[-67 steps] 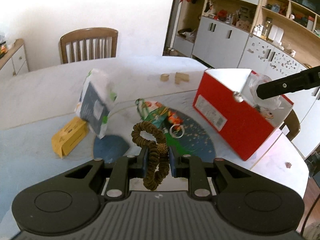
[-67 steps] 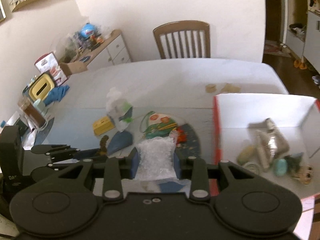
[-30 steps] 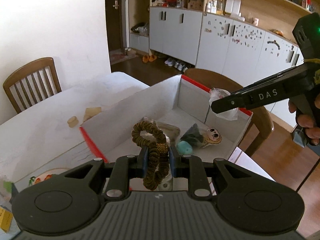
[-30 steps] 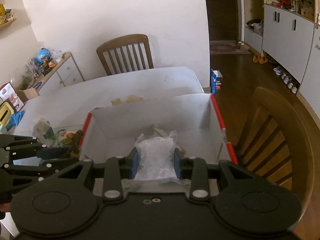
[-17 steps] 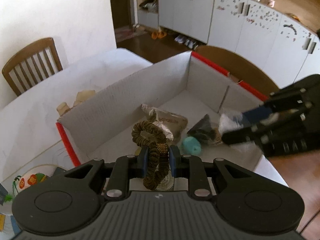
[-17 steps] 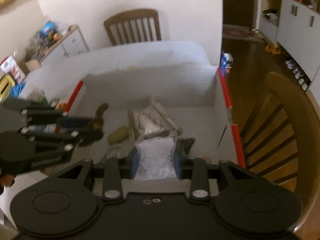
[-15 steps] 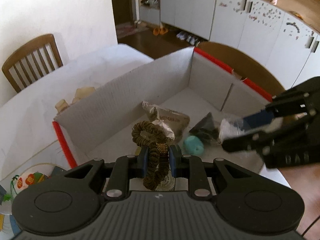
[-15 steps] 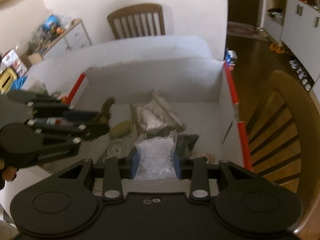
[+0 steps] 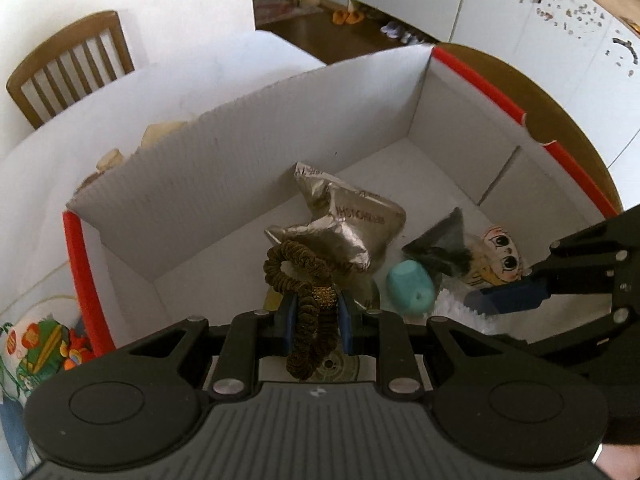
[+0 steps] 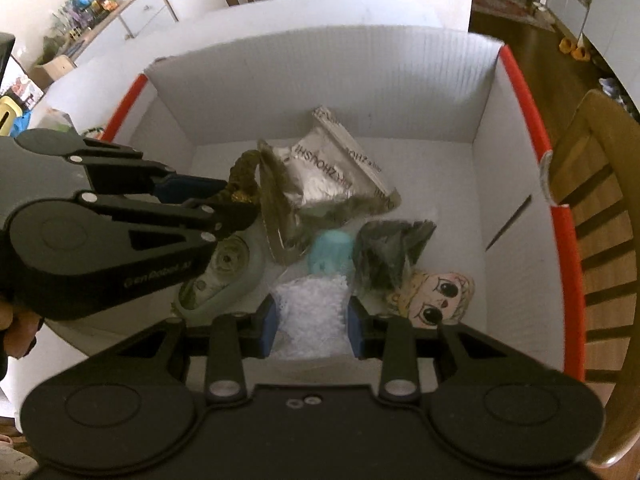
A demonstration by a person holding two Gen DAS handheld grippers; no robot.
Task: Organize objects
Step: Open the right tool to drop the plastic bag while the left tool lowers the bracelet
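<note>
Cardboard walls of the red-edged box (image 9: 248, 160) now surround both grippers, which have dropped from above its rim to just over its contents. Left of the silver foil pouch (image 10: 332, 184), the left gripper (image 9: 312, 316) stays clamped on the brown scrunchie (image 9: 304, 280). To the pouch's near right, the right gripper (image 10: 310, 326) keeps pinching the clear plastic bag (image 10: 310, 312), so letting go looks like the next step.

One cardboard box (image 10: 320, 92) lay below the fingers, holding one silver foil pouch (image 10: 332, 184), one teal ball (image 10: 332, 254), one dark wrapper (image 10: 384, 256), one cartoon-face card (image 10: 436, 294) and one tape dispenser (image 10: 224, 276). Two wooden chairs (image 9: 68, 68) stood beyond.
</note>
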